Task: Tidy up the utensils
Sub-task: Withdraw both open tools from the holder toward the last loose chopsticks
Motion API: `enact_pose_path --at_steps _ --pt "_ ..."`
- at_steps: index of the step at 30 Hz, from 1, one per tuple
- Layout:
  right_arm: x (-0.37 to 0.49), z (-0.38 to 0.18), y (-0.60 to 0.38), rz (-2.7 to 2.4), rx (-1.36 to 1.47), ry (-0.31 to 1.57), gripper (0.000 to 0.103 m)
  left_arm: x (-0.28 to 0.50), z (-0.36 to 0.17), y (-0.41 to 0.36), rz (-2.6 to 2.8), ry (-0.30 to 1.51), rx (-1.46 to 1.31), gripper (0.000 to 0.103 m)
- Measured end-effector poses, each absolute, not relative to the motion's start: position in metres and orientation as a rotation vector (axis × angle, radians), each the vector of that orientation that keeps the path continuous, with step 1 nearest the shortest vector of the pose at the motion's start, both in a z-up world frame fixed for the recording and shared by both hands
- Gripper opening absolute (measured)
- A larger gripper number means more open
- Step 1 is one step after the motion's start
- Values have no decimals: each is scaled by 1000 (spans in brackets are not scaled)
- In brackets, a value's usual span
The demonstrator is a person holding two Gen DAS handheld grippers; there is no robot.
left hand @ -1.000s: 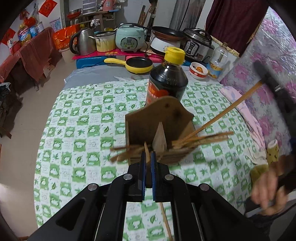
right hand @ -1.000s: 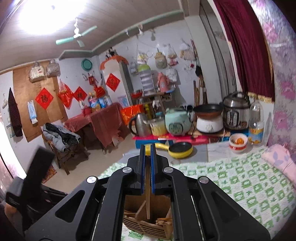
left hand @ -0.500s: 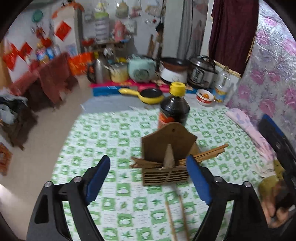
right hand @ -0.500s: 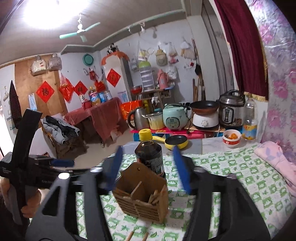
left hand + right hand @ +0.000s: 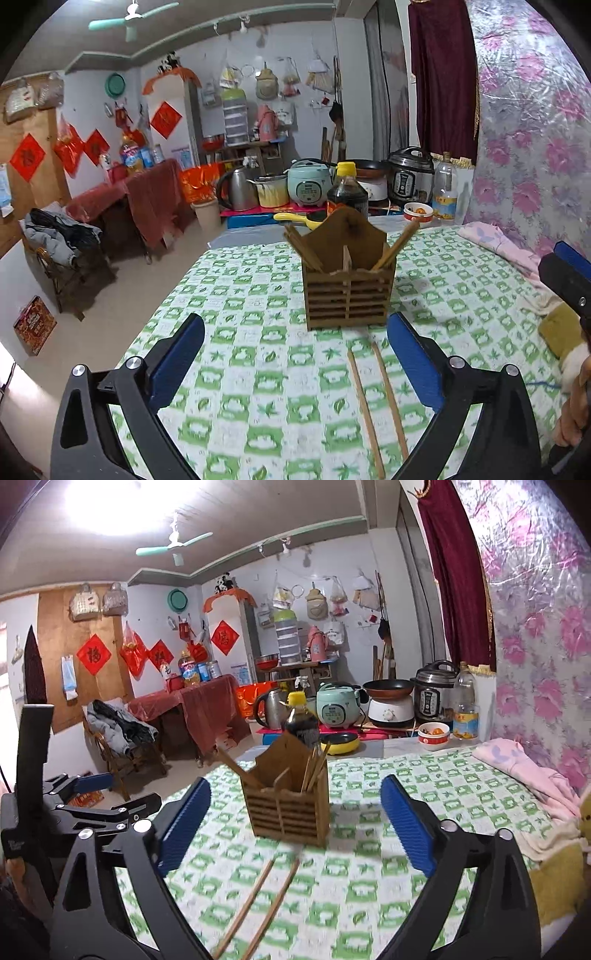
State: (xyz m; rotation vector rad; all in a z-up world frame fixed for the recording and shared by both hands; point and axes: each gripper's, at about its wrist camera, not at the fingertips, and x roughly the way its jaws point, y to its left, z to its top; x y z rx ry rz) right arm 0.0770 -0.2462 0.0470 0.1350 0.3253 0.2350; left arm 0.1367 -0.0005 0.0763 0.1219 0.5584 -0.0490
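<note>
A brown slatted wooden utensil holder (image 5: 349, 288) (image 5: 290, 805) stands upright on the green-and-white checked tablecloth (image 5: 258, 369), with several chopsticks (image 5: 395, 245) leaning out of its two compartments. Two loose chopsticks (image 5: 376, 402) (image 5: 258, 901) lie on the cloth in front of it. My left gripper (image 5: 295, 363) hangs short of the holder, its jaws opening wide with nothing between them. My right gripper (image 5: 295, 827) is likewise back from the holder, jaws opening, nothing gripped. The left gripper's body shows at the right wrist view's left edge.
A dark sauce bottle with a yellow cap (image 5: 347, 190) stands right behind the holder. A pink cloth (image 5: 524, 771) and a yellow cloth (image 5: 554, 878) lie at the table's right side. Cookers, a kettle and a yellow pan (image 5: 341, 744) sit on a low shelf beyond the table.
Both grippers were shut on chopsticks over the holder; they have opened wide and drawn back from it. The chopsticks now rest in the holder, and two loose ones have come into view.
</note>
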Motion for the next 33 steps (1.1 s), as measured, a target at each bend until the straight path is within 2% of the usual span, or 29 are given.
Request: enact_pose_path --at_steps 4,8,13,24,33 --pt "76 14 -233 224 84 398 96 127 42 -4 -21 574 155 97" --pt "96 -36 -227 221 83 557 96 139 -16 -2 -1 703 179 97" --pt "116 -82 -228 221 118 725 96 151 -62 11 -8 840 159 97" --pt "135 -111 -259 246 340 876 96 154 -74 11 -64 909 133 97" --pt "133 -119 -272 248 431 872 96 141 -81 -23 -314 930 277 97"
